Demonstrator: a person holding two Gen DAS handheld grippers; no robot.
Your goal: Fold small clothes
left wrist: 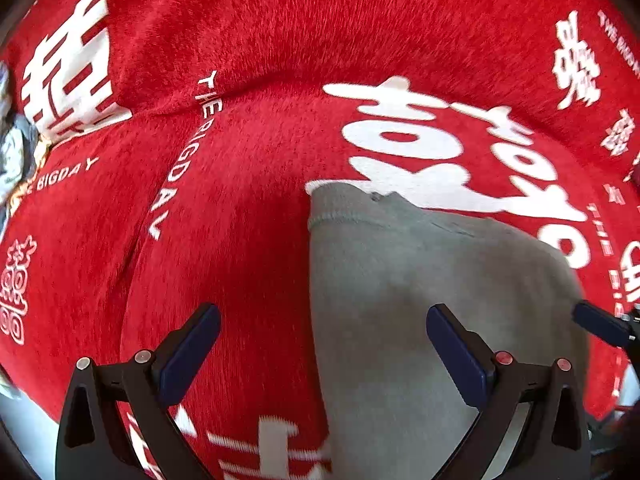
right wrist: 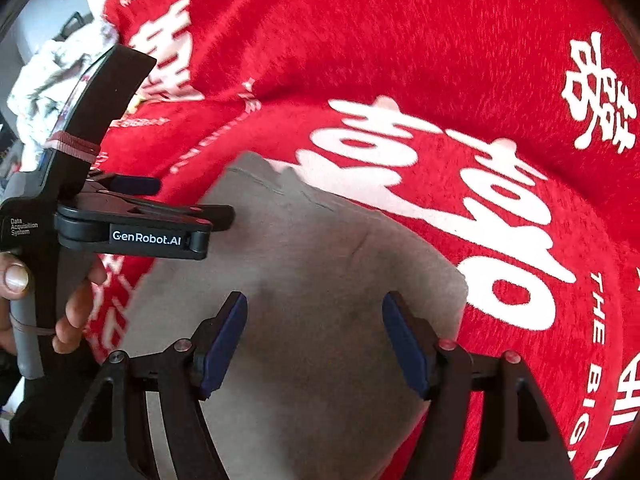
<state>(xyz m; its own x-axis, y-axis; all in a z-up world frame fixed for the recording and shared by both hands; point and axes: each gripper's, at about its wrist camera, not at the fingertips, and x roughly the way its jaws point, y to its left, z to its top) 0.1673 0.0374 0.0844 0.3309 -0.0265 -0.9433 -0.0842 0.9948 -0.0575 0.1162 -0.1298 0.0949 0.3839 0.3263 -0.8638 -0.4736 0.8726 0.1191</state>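
Left gripper (left wrist: 323, 354): hanging spread and empty over the cloth's edge
Right gripper (right wrist: 315, 342): hovering spread, empty
Grey cloth (left wrist: 420, 292): lying flat on red blanket (left wrist: 280, 40), seemingly awaiting folding

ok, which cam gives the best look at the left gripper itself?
Right wrist view: it shows the left gripper from the side, handle and hand included, over the grey garment. The left wrist view shows only its own two open fingers from behind, nothing between them.
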